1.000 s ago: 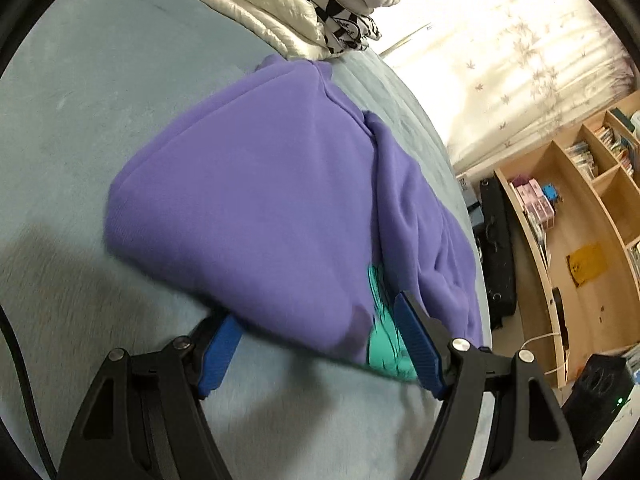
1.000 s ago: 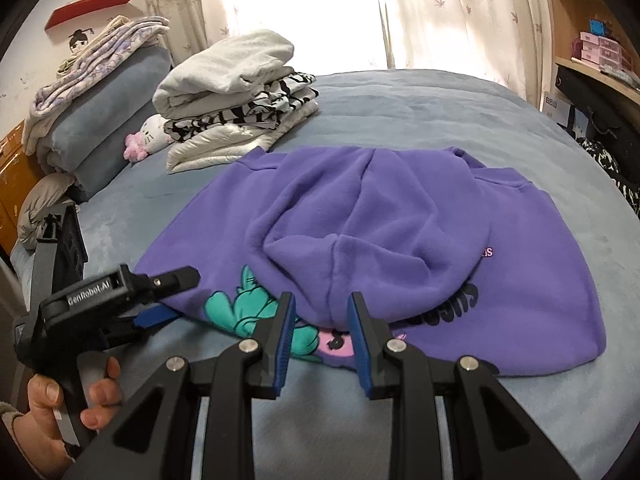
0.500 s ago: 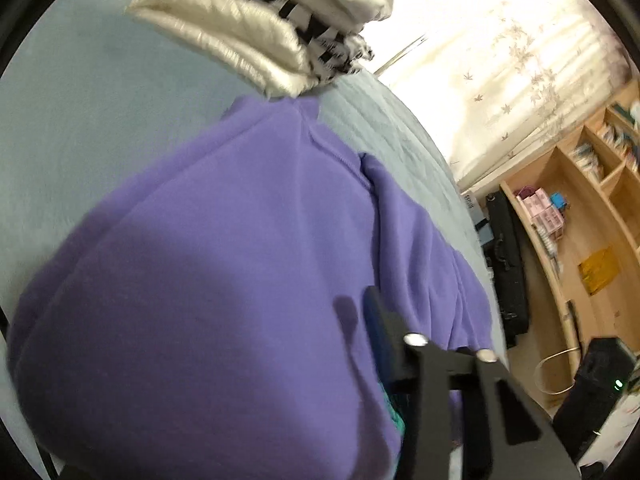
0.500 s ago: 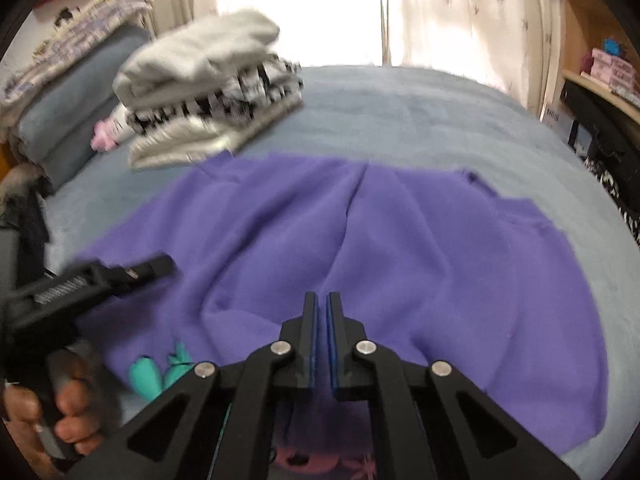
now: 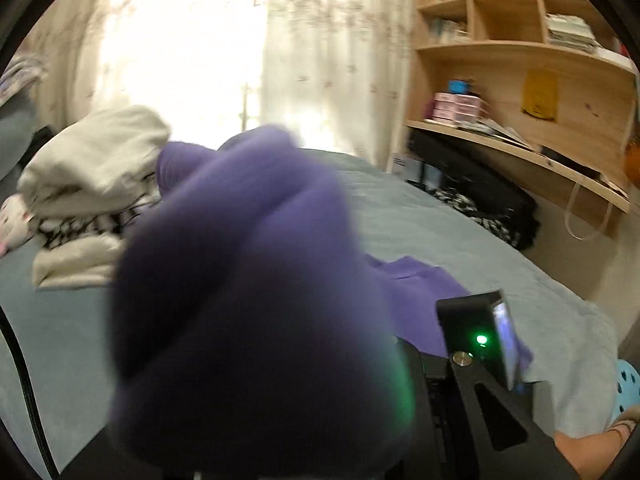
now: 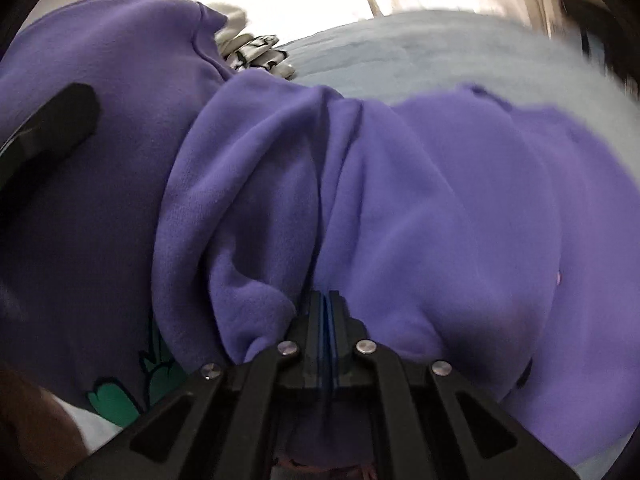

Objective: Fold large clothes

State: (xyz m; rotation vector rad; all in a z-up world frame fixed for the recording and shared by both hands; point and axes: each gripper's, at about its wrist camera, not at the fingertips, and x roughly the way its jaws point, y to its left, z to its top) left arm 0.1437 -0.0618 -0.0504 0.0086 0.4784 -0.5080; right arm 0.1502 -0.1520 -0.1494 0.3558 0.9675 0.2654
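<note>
The purple hoodie lies bunched on the grey-blue bed, with its teal print showing at the lower left. My right gripper is shut on a fold of it, and creases run into the fingertips. In the left wrist view a lifted wad of the purple hoodie hangs close to the lens and hides my left gripper's fingers. Those jaws are closing with the cloth between them. A black part of the left gripper shows against the raised cloth. The right gripper's body, with a green light, sits lower right.
A stack of folded clothes sits on the bed's far left. Lit curtains hang behind it. Wooden shelves and a black case stand along the right side. A person's hand is at the lower left.
The left gripper closed on the hoodie's near edge, then rose and rolled with the cloth. The right gripper shut on a fold and moved lower and closer over the hoodie.
</note>
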